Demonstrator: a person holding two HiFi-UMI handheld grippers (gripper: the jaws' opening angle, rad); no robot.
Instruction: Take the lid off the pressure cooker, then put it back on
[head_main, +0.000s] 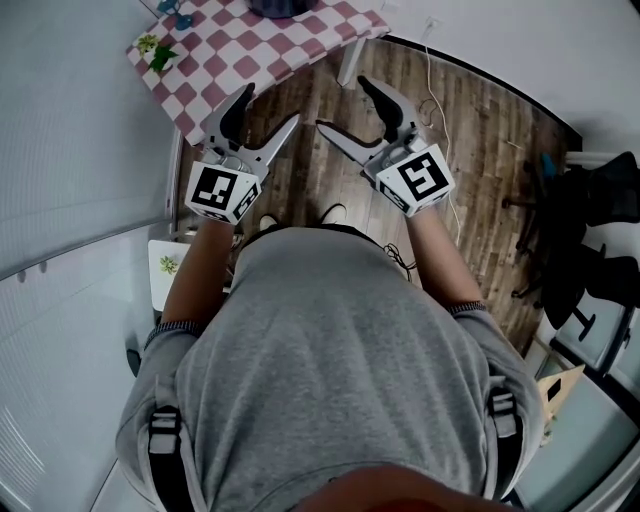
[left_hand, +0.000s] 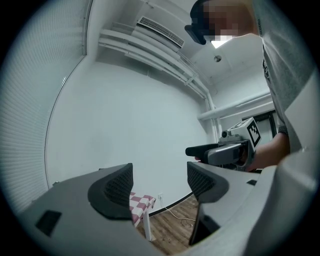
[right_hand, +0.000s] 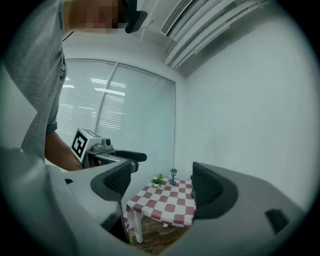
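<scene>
Pink-and-white checked cloth covers a small table (head_main: 250, 45) at the upper left of the head view, and the top edge cuts off its far part. On its left corner sit a little green plant (head_main: 155, 50) and a teal ornament (head_main: 178, 15) that is half out of frame. Further right along that edge a dark rounded thing (head_main: 280, 6) stands on the cloth. Only its lowest sliver shows, so I cannot tell whether it is the pressure cooker or whether a lid is on it. The right gripper view also shows the plant and ornament, but one of that gripper's own jaws covers the right part of the tabletop.

The left gripper (head_main: 270, 104) is held in the air at the table's near edge, above the wooden floor (head_main: 480, 140). Its jaws are spread wide with nothing between them, and its own view looks past them at a bare white wall and a corner of the table. Just beside it the right gripper (head_main: 341, 102) is likewise spread and empty. The tips of the two grippers lean toward each other without touching.

Below them the person's grey shirt (head_main: 330, 350) hides most of the floor, and one shoe (head_main: 333, 213) peeks out. A white cable (head_main: 437, 110) trails over the boards to the right. A black chair (head_main: 600, 230) stands at the far right, partly cut off.
</scene>
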